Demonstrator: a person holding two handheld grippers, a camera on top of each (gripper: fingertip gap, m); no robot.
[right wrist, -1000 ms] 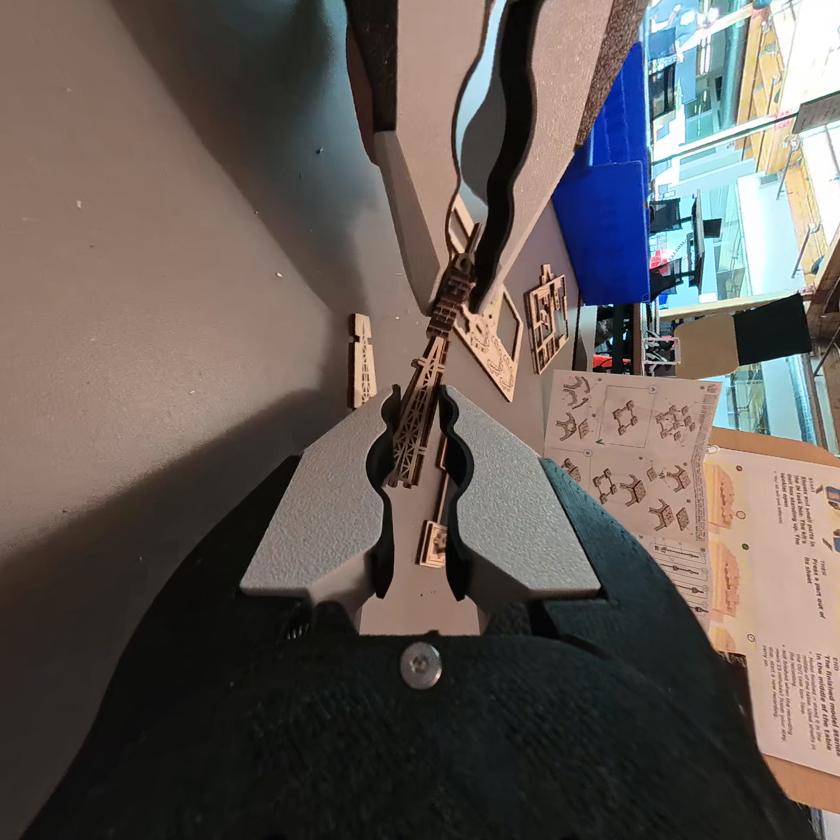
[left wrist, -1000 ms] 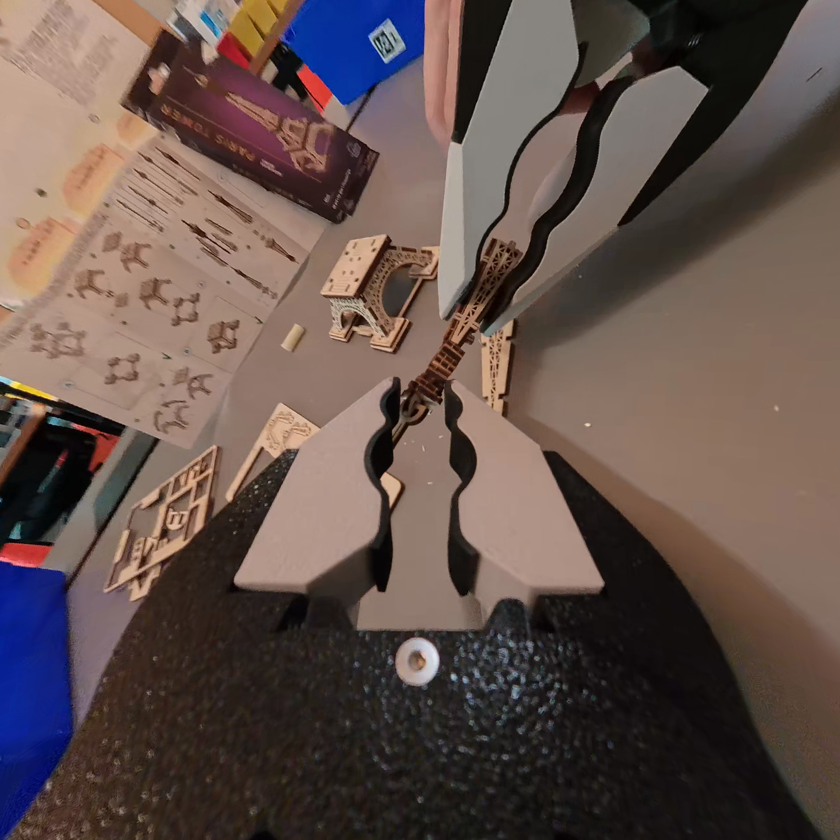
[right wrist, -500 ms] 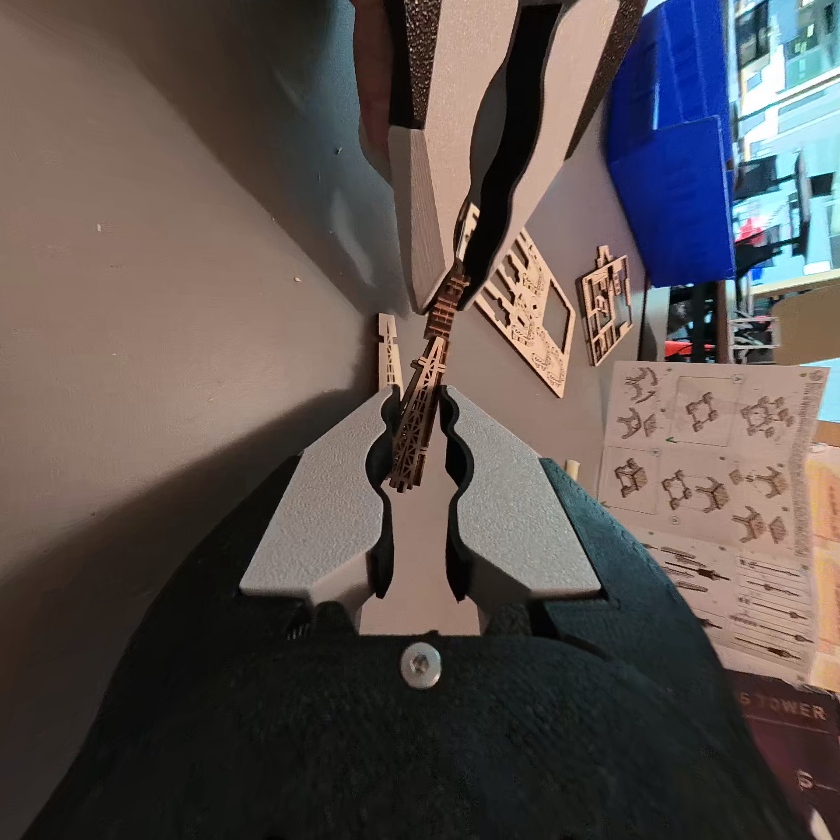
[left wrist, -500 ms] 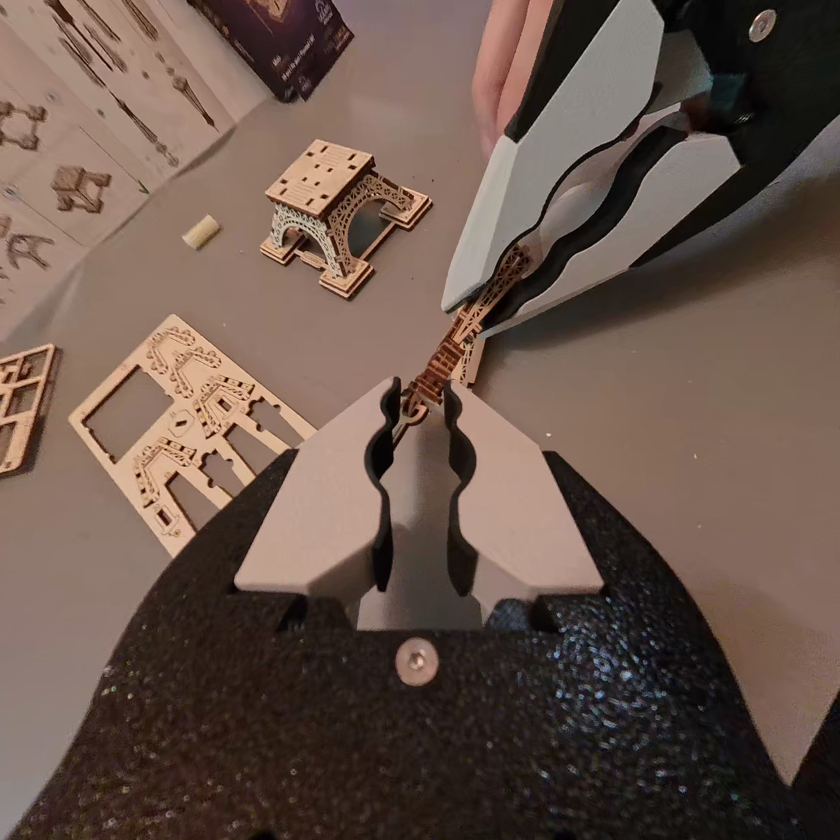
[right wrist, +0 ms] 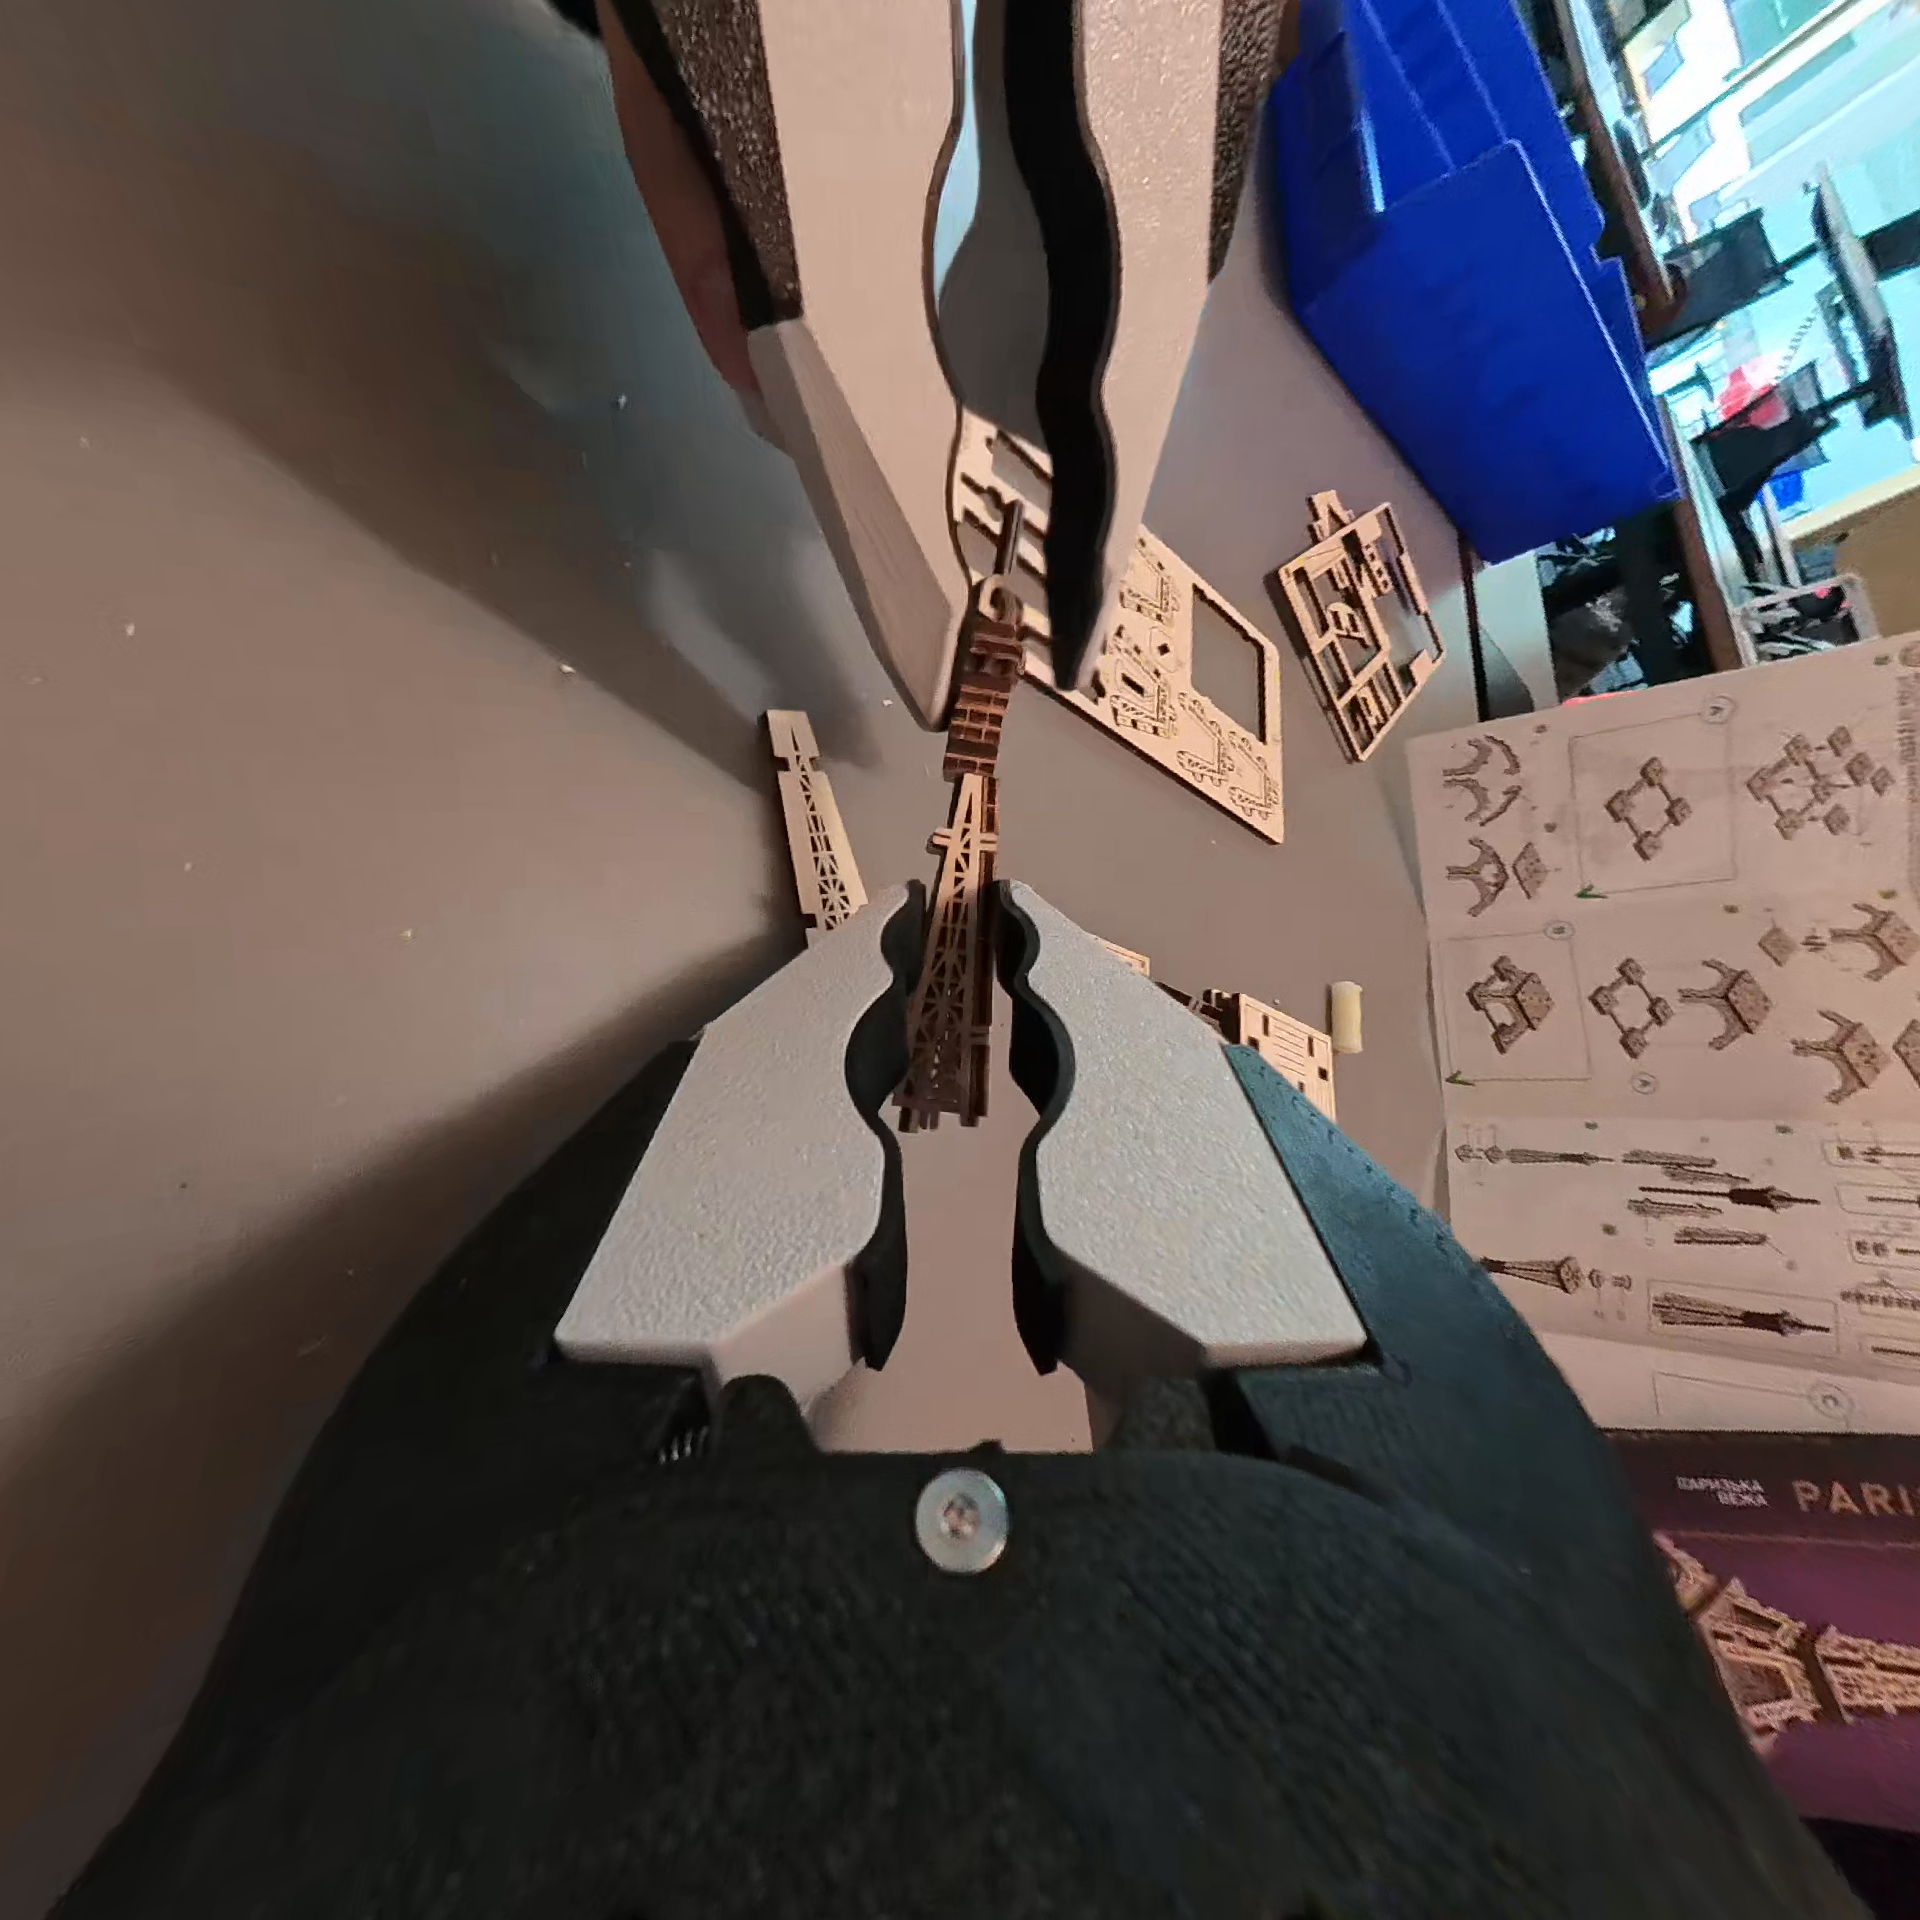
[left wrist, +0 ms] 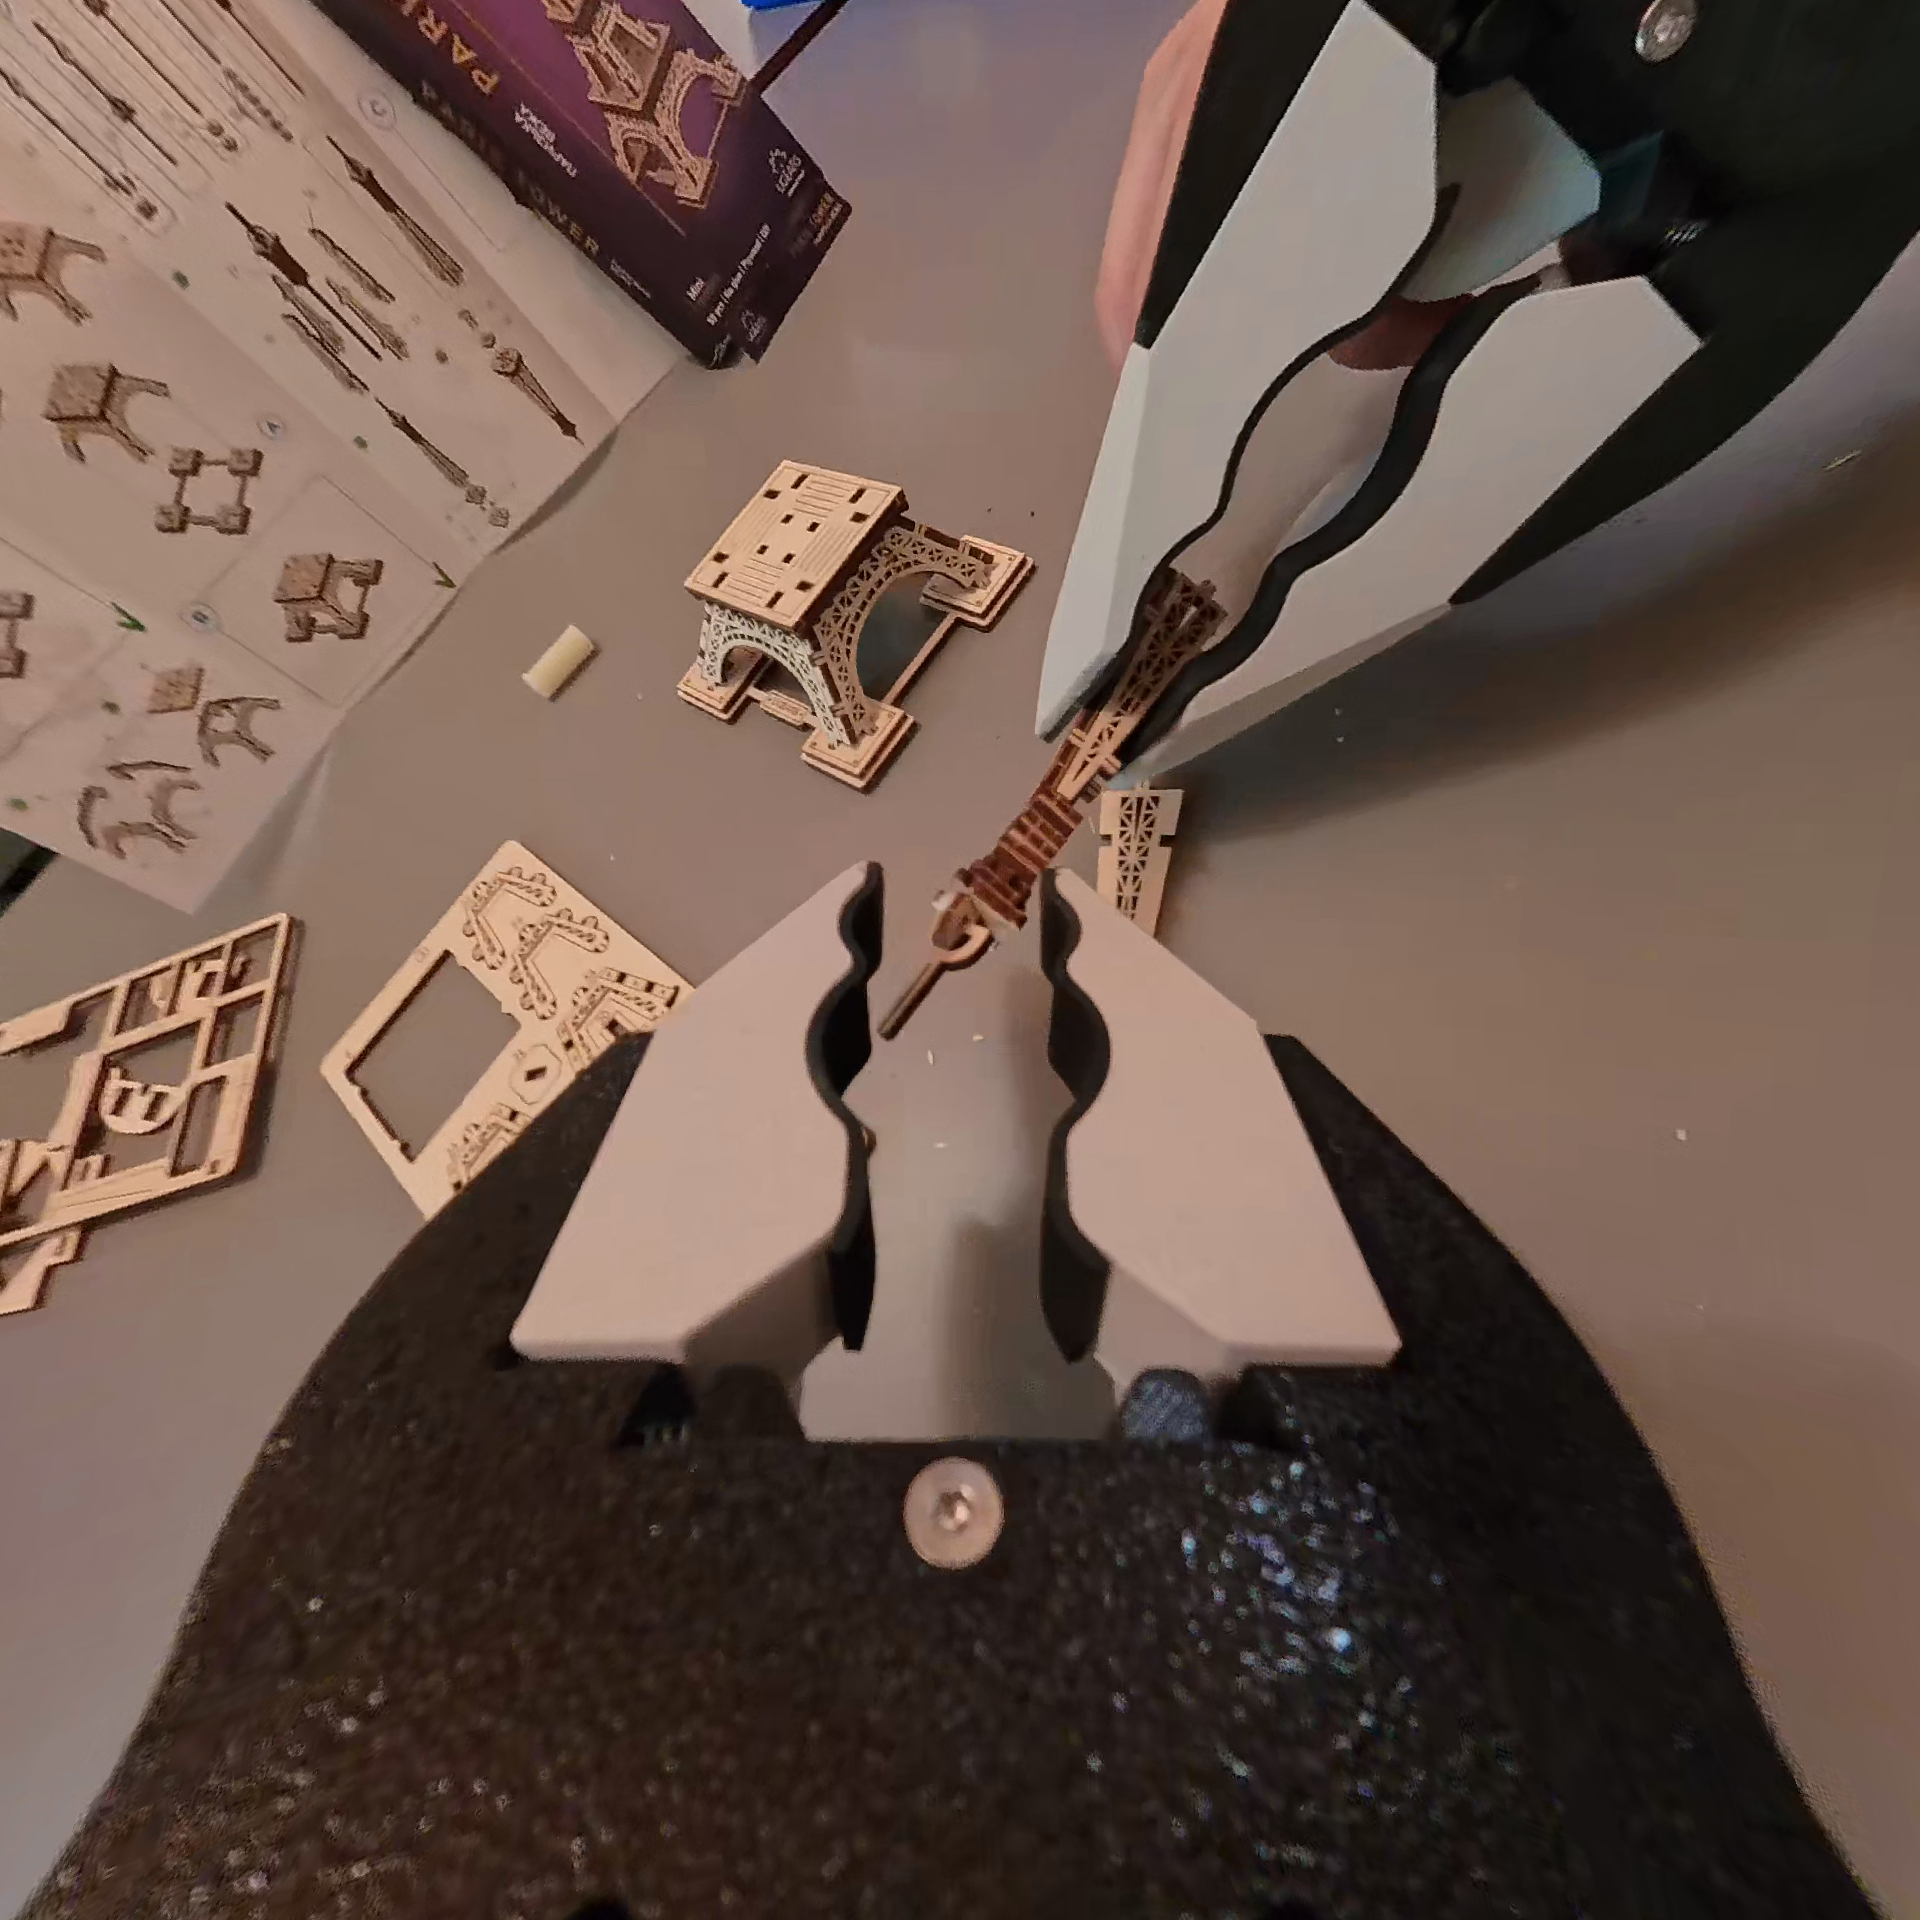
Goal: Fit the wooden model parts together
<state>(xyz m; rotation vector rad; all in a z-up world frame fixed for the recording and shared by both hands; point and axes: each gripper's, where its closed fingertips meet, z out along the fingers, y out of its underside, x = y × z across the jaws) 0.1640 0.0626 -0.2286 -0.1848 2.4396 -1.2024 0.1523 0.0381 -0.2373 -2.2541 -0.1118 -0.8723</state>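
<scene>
A slim wooden tower spire (left wrist: 1039,821) hangs in the air between my two grippers. My right gripper (right wrist: 958,894) is shut on its wide lattice end (right wrist: 951,1018). It also shows at the upper right of the left wrist view (left wrist: 1101,748). My left gripper (left wrist: 961,894) is open, its jaws standing either side of the spire's thin dark top without clamping it. It shows at the top of the right wrist view (right wrist: 1003,686). The arched wooden tower base (left wrist: 821,613) stands on the grey table to the left. A flat lattice piece (left wrist: 1138,852) lies under the spire.
Two punched-out wooden part sheets (left wrist: 499,997) (left wrist: 114,1091) lie at the left. An instruction sheet (left wrist: 208,416), a dark purple kit box (left wrist: 644,135) and a small cream cylinder (left wrist: 559,662) lie beyond. Blue bins (right wrist: 1455,260) stand at the table edge. A hand (left wrist: 1132,208) holds the right gripper. Both grippers' tips are close together, under 4 cm apart. The small cream cylinder (left wrist: 559,662) is about equally far from each gripper, around 20 centimetres. My right wrist view (right wrist: 1348,1013) looks at it from another angle.
My left gripper was shut on the spire's thin top; its jaws have now spread and let go. The right gripper still holds the wide end. Both views have shifted over the table.
</scene>
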